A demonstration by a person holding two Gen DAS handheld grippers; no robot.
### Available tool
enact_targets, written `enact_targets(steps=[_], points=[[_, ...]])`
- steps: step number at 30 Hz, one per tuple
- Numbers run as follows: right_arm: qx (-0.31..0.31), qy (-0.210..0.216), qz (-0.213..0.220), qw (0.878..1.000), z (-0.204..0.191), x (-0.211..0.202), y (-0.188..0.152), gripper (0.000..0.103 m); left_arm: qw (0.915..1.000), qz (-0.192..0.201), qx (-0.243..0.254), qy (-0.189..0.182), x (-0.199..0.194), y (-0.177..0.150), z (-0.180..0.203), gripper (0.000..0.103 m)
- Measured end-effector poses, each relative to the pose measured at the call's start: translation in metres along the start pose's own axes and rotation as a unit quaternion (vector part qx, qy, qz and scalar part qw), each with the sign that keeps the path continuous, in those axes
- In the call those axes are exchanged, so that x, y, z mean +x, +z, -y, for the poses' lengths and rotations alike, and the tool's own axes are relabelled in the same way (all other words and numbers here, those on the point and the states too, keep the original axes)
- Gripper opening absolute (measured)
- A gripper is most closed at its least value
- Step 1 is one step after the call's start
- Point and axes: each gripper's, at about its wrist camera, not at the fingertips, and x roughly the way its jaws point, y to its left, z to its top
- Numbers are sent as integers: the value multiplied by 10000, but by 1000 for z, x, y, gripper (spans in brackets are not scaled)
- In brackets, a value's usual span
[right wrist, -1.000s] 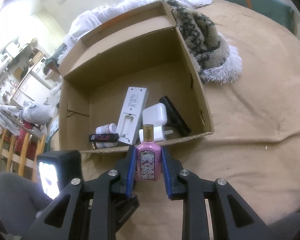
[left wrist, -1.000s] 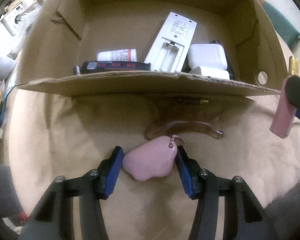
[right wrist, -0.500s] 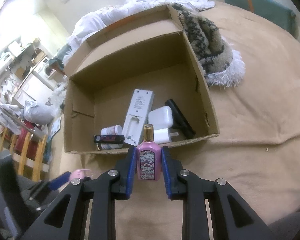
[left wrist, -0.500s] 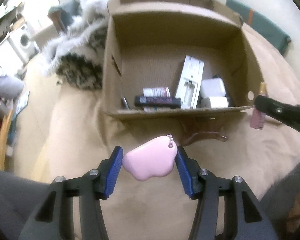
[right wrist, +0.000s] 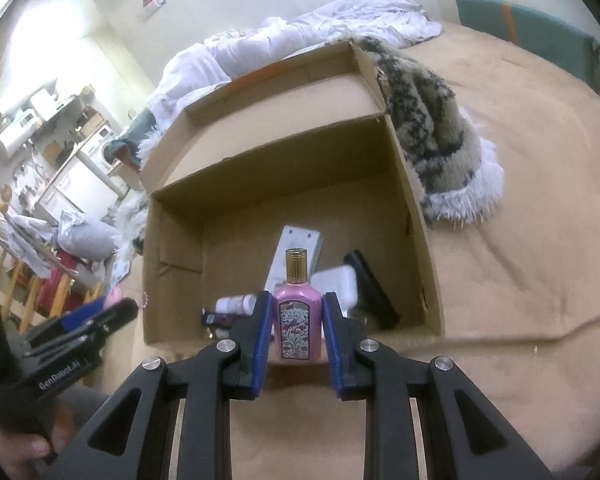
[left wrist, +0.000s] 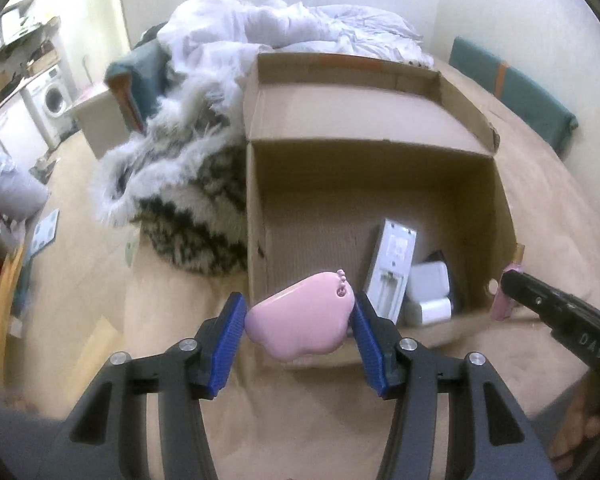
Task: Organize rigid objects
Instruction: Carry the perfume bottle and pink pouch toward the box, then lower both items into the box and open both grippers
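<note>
- Fluffy patterned throw (left wrist: 188, 208) and white bedding (left wrist: 292, 28) are bunched up at the box's far-left side, touching the cardboard wall; just bed clutter, not part of the sort.
- Left gripper (left wrist: 298, 322) is clamped on the pink cloud-shaped case (left wrist: 298, 326): blue pads press both of its sides, the jaws set fairly wide to fit its width. The bead chain is on top, facing away from the camera. The case hangs in the air near the front-left corner of the cardboard box (left wrist: 256, 200), probably staged for a drop inside.
- The box sits open on the tan bedspread (right wrist: 520, 260) with its flaps up, so it likely serves as the collection bin.
- Already in the box, packed into the near-right part: white remote (left wrist: 394, 264) lying battery bay up, white charger block (left wrist: 428, 280), black flat item (right wrist: 370, 288), small white bottle (right wrist: 236, 303) and a dark item just beside it, too hidden to name. The left floor of the box is bare, so there's room for both held things.
- Right gripper (right wrist: 297, 326) is closed on the pink perfume bottle (right wrist: 298, 322): pads grip its flat sides, jaws narrow, bottle upright with the gold cap on top. It's held in front of the box's near wall, not yet over the rim; in the left wrist view it's by the right front corner.
- Neither item is released; both are still outside the box.
</note>
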Motion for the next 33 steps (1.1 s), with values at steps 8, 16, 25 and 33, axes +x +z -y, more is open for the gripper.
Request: enact_targets(steps=[8, 16, 25, 33], points=[[-136, -80, -214, 9996, 2, 34, 24, 26, 9993, -162, 349, 28, 39, 12, 11, 50], [75, 69, -776, 9969, 7, 71, 14, 26, 9968, -609, 374, -357, 75, -2, 18, 50], [-104, -223, -1022, 9945, 0, 87, 6, 26, 9957, -768, 413, -314, 84, -7, 18, 50], [-125, -471, -1209, 9915, -1, 99, 1, 26, 9960, -730, 462, -243, 86, -10, 20, 50]])
